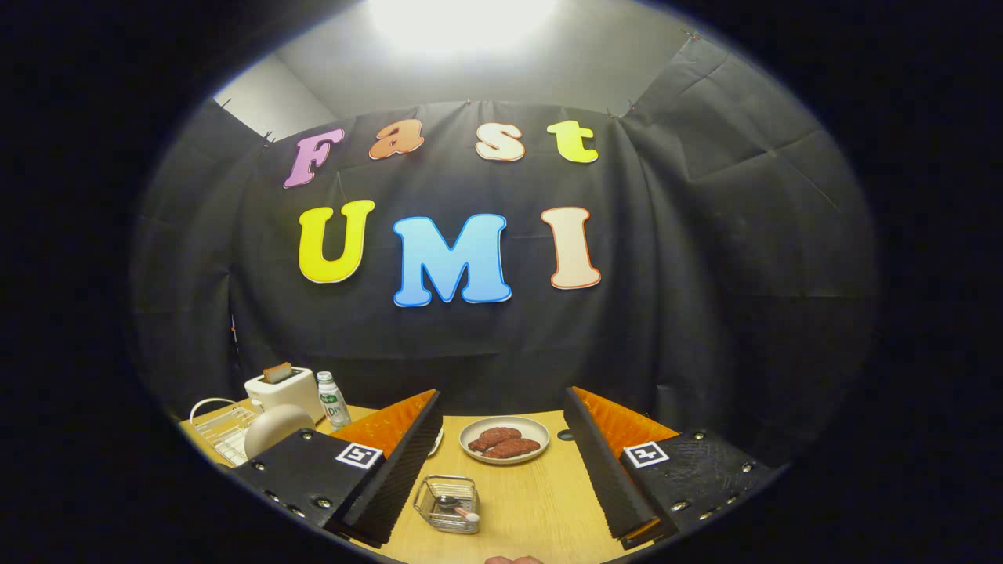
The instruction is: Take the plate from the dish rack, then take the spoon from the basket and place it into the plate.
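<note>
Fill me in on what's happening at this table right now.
A person holds a gripper above a wooden table, its fingers wide open and gripping nothing. Between the fingers sits a small wire basket with a spoon inside. Beyond it is a plate of food. Off to the left, a pale plate stands in the white dish rack, near a toaster and a bottle. Nothing has been picked up yet.

Each finger block of the gripper (501, 458) carries a square black-and-white fiducial marker (359, 455), one on the left block and one on the right; these are coded patterns, not readable text. The small bottle (332, 399) beside the toaster (282, 389) has a green-and-white label, print too small to read.
</note>
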Available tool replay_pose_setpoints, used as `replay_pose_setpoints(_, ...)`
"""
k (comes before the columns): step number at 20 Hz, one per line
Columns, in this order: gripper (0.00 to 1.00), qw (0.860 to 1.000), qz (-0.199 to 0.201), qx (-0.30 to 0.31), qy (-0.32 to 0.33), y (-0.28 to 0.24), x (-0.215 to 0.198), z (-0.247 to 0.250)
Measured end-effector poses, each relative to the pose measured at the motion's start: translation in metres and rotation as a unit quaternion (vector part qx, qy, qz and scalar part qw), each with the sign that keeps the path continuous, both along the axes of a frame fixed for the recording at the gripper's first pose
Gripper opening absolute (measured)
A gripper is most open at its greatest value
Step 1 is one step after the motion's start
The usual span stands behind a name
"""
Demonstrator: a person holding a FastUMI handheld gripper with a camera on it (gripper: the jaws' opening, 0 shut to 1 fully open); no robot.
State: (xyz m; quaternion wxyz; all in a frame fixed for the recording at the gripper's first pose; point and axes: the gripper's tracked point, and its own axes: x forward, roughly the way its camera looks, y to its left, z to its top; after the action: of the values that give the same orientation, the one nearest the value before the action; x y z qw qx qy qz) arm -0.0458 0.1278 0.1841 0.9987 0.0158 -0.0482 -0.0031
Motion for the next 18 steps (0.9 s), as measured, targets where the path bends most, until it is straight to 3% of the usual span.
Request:
replay_pose_setpoints(4,0.96,1.000,0.008,0.012,-0.017,0.040,-0.006,0.030)
replay_pose_setpoints(11,0.96,0.998,0.055,0.025,0.021,0.118,0.001,0.027)
replay_pose_setpoints(15,0.96,0.989,0.074,0.026,0.124,0.159,0.015,-0.004)
replay_pose_setpoints(18,0.96,0.969,0.133,0.039,0.206,0.207,0.022,-0.028)
